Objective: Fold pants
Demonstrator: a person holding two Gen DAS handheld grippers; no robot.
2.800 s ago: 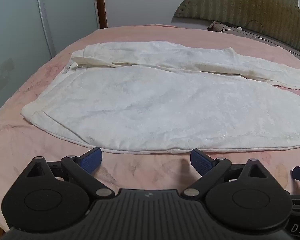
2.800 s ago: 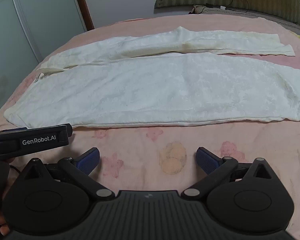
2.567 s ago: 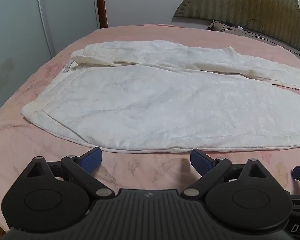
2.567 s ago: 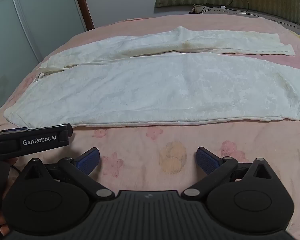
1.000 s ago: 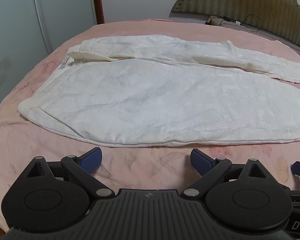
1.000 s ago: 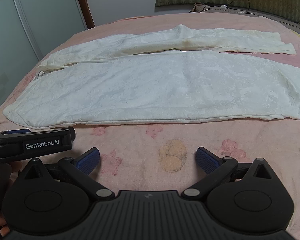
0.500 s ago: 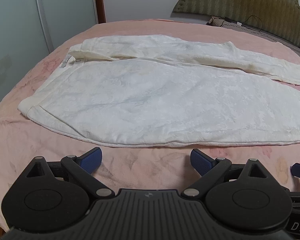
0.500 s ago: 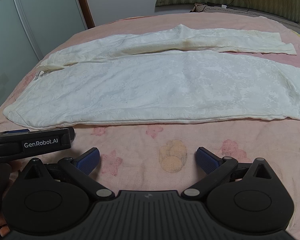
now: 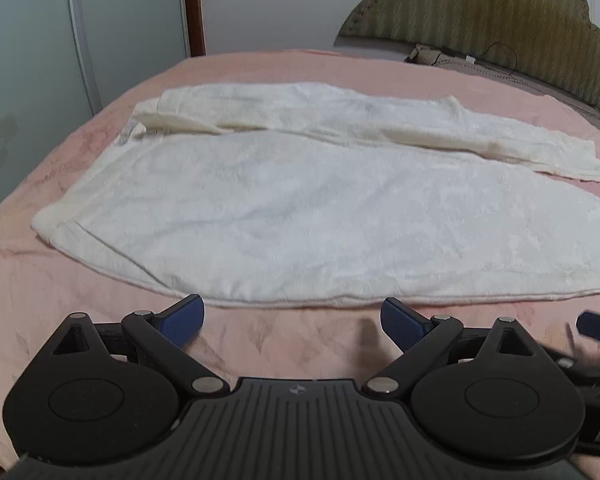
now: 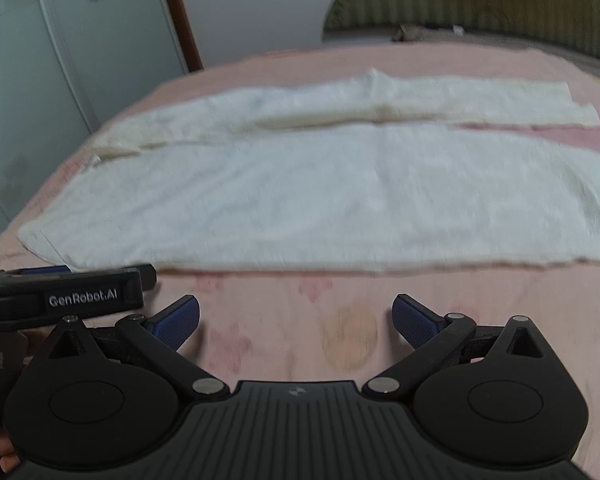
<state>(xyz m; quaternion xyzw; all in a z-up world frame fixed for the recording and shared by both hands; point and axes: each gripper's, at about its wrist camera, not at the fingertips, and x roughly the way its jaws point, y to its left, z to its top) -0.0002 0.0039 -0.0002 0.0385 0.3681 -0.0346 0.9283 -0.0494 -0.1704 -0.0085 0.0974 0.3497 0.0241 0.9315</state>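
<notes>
I have both sets of jaws spread wide and empty: the left gripper (image 9: 292,318) hangs just short of the near hem with its blue-padded fingertips (image 9: 182,317) over bare bedding, and the right gripper (image 10: 295,318) sits beside it, a little farther back from the cloth, over a faded round print on the cover. I keep them open because nothing has been pinched yet and I judge the first grasp will want room to slide a finger under the edge. Ahead of both lies the pair of white, textured fabric pants (image 9: 320,216), spread flat and lengthwise across the pink floral bedspread (image 9: 260,336), one leg broad and close to the near edge of the bed, the other narrower leg (image 10: 440,100) behind it toward the far edge. The waistband end points to the left edge of the bed, the cuffs to the right. Laid out like this, the near leg gives me a long straight hem to take at two places, which I think explains why the grippers wait side by side along it. The right view is blurred, so fine creases there I cannot read. A green padded headboard (image 9: 500,12) stands beyond the right end.
</notes>
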